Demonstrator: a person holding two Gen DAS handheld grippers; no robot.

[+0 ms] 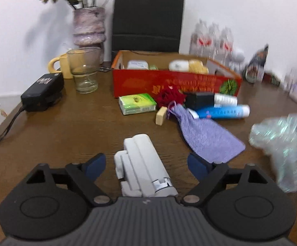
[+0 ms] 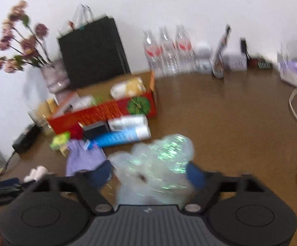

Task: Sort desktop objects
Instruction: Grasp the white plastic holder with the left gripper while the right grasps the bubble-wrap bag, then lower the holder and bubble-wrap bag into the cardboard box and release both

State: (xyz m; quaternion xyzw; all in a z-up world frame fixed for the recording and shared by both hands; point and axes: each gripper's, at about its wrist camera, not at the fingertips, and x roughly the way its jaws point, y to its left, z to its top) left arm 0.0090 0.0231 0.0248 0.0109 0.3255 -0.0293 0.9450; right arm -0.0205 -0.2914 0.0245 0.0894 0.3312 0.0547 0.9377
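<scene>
A white folded gadget lies on the table between the left gripper's spread jaws (untouched), while the right gripper, jaws apart around a crinkly bag, may let it slip.

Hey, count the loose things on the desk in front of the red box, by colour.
Green: 1, tissue pack
Red: 1, rose
Tan: 1, block
Purple: 1, pouch
Black and white: 1, tube
Blue: 1, tube
Total: 6
</scene>
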